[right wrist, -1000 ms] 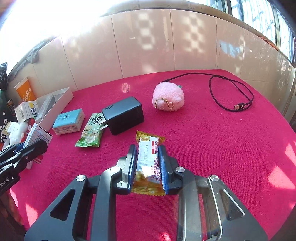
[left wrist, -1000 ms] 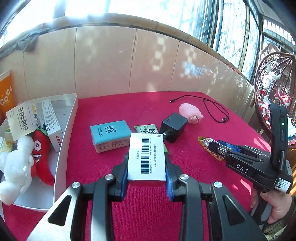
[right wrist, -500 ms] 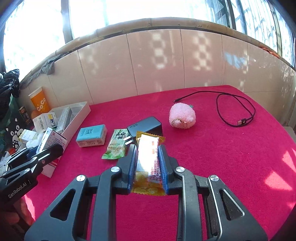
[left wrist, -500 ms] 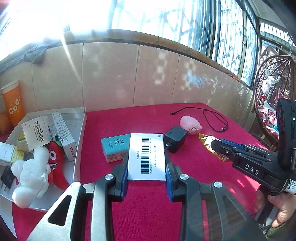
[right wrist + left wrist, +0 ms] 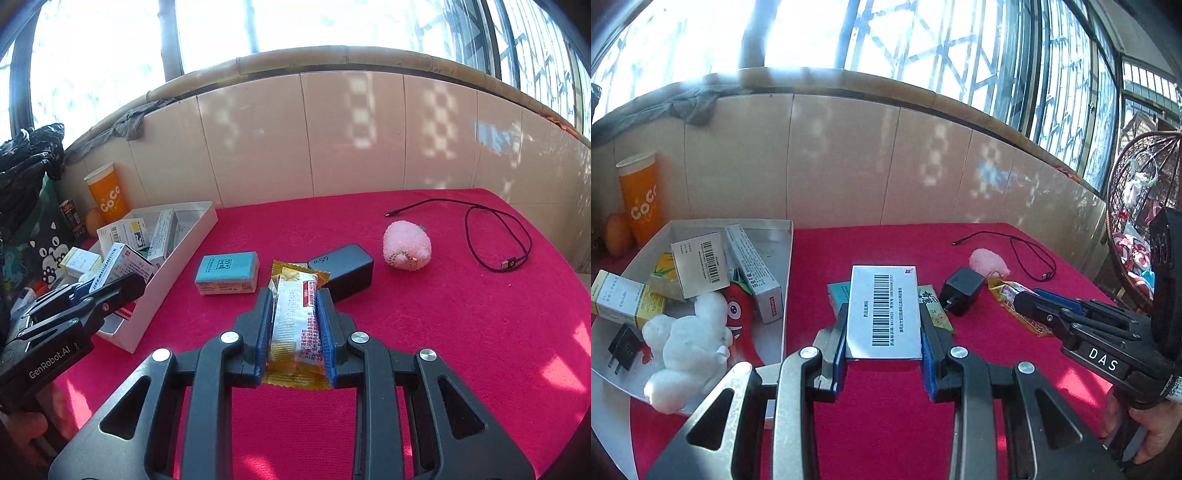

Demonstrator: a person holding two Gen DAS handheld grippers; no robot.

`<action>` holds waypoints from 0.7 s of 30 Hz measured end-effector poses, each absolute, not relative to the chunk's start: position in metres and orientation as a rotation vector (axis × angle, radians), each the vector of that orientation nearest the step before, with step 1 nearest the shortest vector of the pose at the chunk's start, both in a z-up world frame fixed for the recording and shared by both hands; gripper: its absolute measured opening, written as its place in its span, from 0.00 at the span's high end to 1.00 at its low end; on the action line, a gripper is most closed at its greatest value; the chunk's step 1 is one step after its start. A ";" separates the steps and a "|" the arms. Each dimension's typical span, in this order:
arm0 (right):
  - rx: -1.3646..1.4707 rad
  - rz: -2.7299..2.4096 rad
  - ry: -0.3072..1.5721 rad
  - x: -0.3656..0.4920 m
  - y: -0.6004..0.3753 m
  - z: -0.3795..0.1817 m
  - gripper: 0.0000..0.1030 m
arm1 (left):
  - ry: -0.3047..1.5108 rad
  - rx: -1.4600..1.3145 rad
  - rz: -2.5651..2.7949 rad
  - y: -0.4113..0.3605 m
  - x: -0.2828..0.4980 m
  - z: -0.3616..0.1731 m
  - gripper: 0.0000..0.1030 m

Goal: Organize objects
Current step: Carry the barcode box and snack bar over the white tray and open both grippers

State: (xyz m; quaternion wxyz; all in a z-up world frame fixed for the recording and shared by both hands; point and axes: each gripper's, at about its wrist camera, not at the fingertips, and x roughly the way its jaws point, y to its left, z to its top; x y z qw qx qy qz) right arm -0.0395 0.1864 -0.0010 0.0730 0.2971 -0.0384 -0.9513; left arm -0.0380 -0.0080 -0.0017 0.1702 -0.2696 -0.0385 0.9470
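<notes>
Two grips: left gripper jaws clamped on flat barcoded carton, right gripper jaws pinching crinkly foil snack packet.

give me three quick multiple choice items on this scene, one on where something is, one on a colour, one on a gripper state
1. Where does the red chilli plush lie?
A. in the white tray
B. on the red cloth
C. beside the cable

2. What colour is the round fluffy toy near the charger?
A. green
B. pink
C. blue

3. What is the right gripper doing?
A. standing open and empty
B. shut on the snack packet
C. shut on the charger

Answers: 1 A, it lies inside the white tray among boxes. 2 B, its fluff is pale pink. 3 B, both pads press the snack packet sides.
</notes>
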 end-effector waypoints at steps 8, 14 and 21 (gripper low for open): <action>0.876 -2.833 -0.064 -0.038 0.165 0.005 0.77 | -0.165 -0.737 2.727 -0.030 -0.037 0.006 0.69; 0.869 -2.801 -0.029 -0.040 0.145 0.008 0.77 | -0.218 -0.718 2.772 -0.054 -0.038 0.012 0.69; 0.842 -2.759 0.037 -0.047 0.116 0.017 0.77 | -0.316 -0.702 2.842 -0.098 -0.041 0.016 0.69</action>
